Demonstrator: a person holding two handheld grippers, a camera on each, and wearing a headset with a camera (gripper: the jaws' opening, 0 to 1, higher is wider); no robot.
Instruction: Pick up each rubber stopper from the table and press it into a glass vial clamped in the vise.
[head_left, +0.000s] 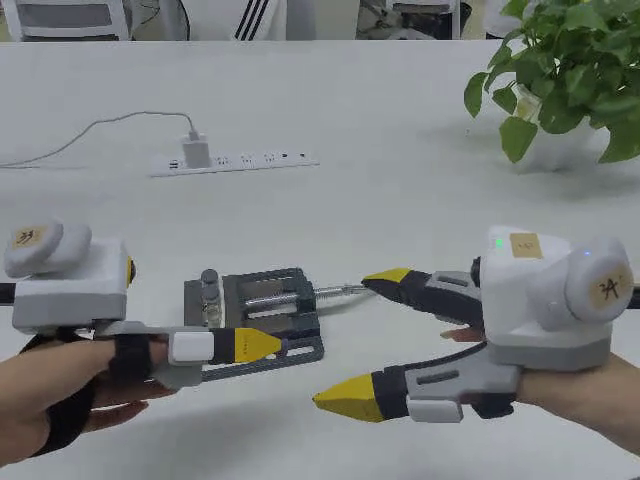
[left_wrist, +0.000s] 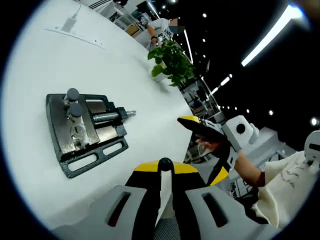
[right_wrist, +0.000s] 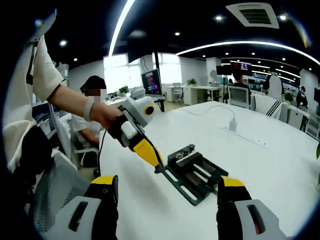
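Observation:
A black vise (head_left: 290, 320) sits on the white table between my two grippers. It clamps a row of glass vials (left_wrist: 75, 115). Two of them carry grey stoppers (left_wrist: 72, 93), and the nearest vial (left_wrist: 77, 134) looks uncapped. My left gripper (head_left: 262, 345) hovers at the vise's near edge, jaws shut on a small dark stopper (left_wrist: 165, 163) at the yellow tips. My right gripper (head_left: 365, 338) stands open to the right of the vise with nothing between its fingers. The right gripper view has the left gripper (right_wrist: 148, 151) beside the vise (right_wrist: 195, 172).
A white power strip (head_left: 235, 160) with a plugged charger and cable lies at the back of the table. A potted plant (head_left: 570, 70) stands at the back right. The vise's screw handle (head_left: 335, 292) sticks out toward the right gripper. A person sits at a desk (right_wrist: 92, 100) behind.

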